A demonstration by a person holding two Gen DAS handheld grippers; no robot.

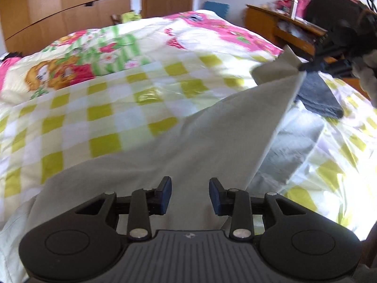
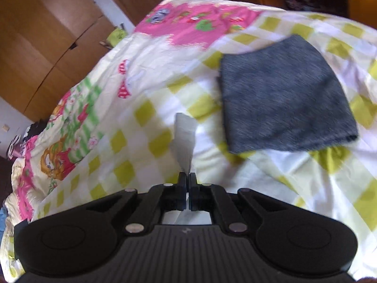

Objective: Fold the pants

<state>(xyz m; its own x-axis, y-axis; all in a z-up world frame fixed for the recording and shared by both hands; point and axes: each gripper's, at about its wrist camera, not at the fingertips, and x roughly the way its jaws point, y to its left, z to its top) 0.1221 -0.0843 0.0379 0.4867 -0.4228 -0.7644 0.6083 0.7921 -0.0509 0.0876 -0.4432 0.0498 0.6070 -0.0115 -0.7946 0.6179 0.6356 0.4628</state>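
Bed (image 1: 99, 108) fills both views, covered by a yellow-green checked sheet with a pink cartoon quilt (image 1: 132, 44) bunched at its far end. Pale grey pants (image 1: 188, 141) lie on the checked sheet near the bed's near edge, one corner pulled up off the bed into a taut peak toward the right. Dark grey folded cloth (image 2: 282, 94) rests flat on the sheet, beyond and right of the pants, partly behind the lifted corner in the left wrist view. Wooden desk (image 1: 282, 26) stands beside the bed on the right, wardrobe and door behind the bed. Left gripper (image 1: 189, 197) sits over the pants low on the bed, jaws spread apart, nothing between them. Right gripper (image 2: 187, 191) is clamped tight on the thin raised pants corner, fabric sticking out past the tips above the bed; blurry
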